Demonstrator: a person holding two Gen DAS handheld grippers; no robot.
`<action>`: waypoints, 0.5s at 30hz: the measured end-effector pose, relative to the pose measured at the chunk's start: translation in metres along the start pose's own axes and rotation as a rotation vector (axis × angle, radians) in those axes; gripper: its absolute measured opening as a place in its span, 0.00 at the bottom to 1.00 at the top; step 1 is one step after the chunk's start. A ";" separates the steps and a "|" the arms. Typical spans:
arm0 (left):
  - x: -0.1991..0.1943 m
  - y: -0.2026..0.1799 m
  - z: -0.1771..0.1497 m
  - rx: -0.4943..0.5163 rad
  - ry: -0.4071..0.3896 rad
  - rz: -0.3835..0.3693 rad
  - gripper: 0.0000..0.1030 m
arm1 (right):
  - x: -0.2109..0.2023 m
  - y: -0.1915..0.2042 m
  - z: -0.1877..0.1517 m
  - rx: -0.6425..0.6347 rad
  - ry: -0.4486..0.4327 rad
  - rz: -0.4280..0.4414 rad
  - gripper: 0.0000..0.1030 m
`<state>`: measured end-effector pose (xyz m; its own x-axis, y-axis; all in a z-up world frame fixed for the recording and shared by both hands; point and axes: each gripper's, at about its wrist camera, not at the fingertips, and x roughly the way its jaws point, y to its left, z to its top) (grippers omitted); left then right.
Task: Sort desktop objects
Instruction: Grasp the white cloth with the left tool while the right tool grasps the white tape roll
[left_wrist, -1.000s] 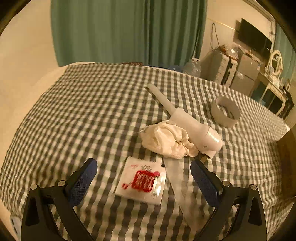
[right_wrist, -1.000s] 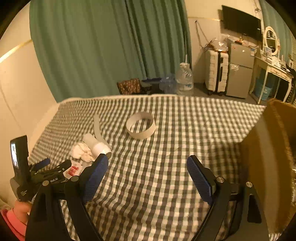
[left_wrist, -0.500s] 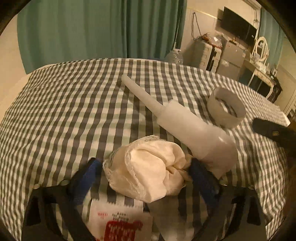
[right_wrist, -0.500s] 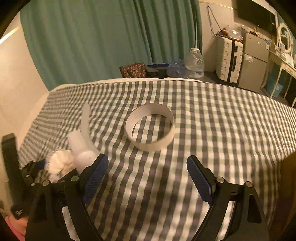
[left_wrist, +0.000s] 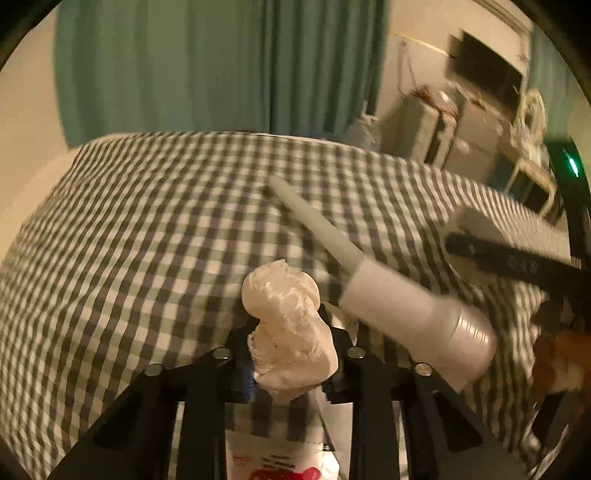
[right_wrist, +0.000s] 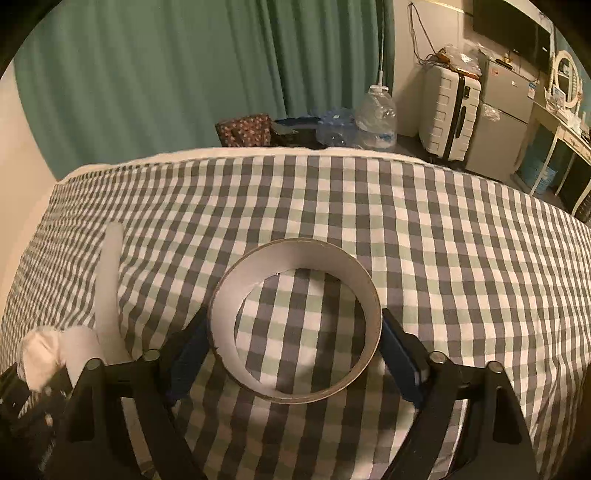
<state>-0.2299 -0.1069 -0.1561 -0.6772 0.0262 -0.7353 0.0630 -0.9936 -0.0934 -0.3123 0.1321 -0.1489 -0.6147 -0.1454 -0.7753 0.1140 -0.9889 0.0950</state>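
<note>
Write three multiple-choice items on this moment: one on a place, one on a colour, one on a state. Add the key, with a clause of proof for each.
1. Where is the cardboard ring?
A. between the right tongs' fingers
B. on the suitcase
C. under the curtain

2. What colour are the curtains?
A. red
B. green
C. white

3. What state are the left tongs in?
A. wide open over a bare cloth
B. out of view
C. shut on the crumpled tissue

Key: 1 A, the fingers flank the ring on both sides; 2 B, green folds fill the background; 3 C, the tissue is pinched between the fingers.
</note>
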 end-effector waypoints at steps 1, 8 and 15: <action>0.000 0.006 0.002 -0.027 -0.002 -0.002 0.22 | -0.005 0.000 -0.002 0.000 -0.012 -0.008 0.82; -0.019 0.025 0.000 -0.018 -0.053 0.058 0.21 | -0.054 -0.018 -0.017 0.090 -0.026 0.042 0.82; -0.064 0.023 -0.008 -0.048 -0.032 0.014 0.21 | -0.126 -0.024 -0.035 0.106 -0.063 0.077 0.82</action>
<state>-0.1788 -0.1302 -0.1166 -0.6993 0.0083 -0.7148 0.1073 -0.9874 -0.1165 -0.2101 0.1750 -0.0759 -0.6552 -0.2188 -0.7231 0.0813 -0.9720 0.2204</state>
